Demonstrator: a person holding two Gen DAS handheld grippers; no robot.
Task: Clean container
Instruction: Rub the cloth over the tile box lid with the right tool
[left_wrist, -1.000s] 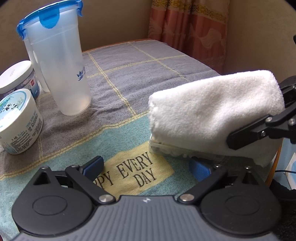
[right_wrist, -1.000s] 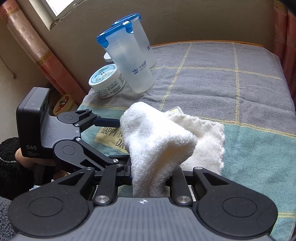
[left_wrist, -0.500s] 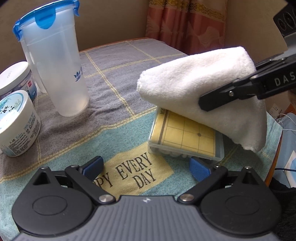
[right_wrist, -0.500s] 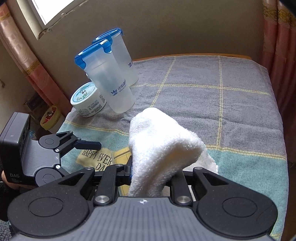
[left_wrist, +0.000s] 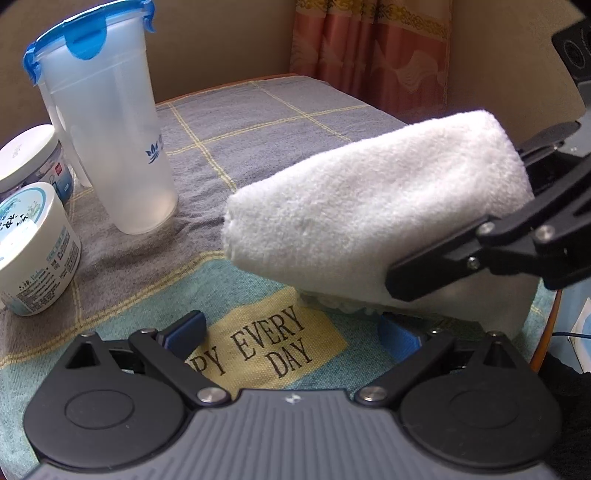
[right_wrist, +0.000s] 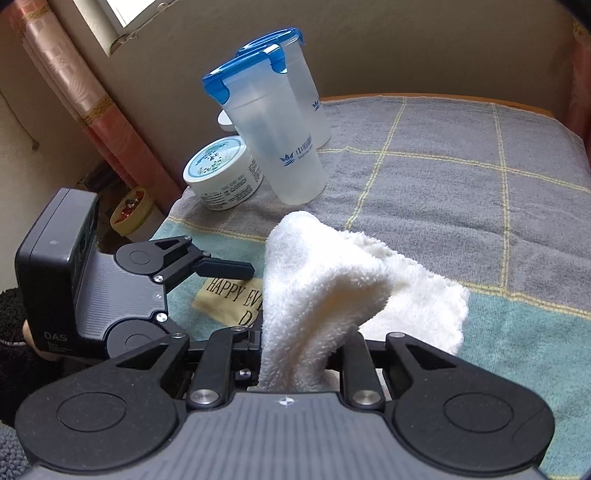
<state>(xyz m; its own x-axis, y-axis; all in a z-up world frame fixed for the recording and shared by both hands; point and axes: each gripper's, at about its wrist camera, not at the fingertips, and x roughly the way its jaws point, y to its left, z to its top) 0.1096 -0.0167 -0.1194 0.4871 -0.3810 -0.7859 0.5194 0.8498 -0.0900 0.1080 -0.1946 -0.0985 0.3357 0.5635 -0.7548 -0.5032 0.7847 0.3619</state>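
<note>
the right gripper (right_wrist: 295, 354) is clamped on the white towel (left_wrist: 369, 206), which drapes over the flat container (left_wrist: 343, 303) on the tablecloth (left_wrist: 258, 122), leaving only its near edge visible. the left gripper (left_wrist: 291, 330) has its jaws wide apart, its right fingertip (left_wrist: 397, 334) just beside the container. two lidded cups (right_wrist: 273, 136) and round tubs (left_wrist: 33, 247) stand well apart from it.

Towel (left_wrist: 369, 206): white fluffy terry cloth. Tablecloth (left_wrist: 258, 122): coarse woven fabric, matt. Tumbler (left_wrist: 110, 140): frosted translucent plastic, glossy blue lid. Tub (left_wrist: 33, 251): smooth white plastic, printed label.
</note>
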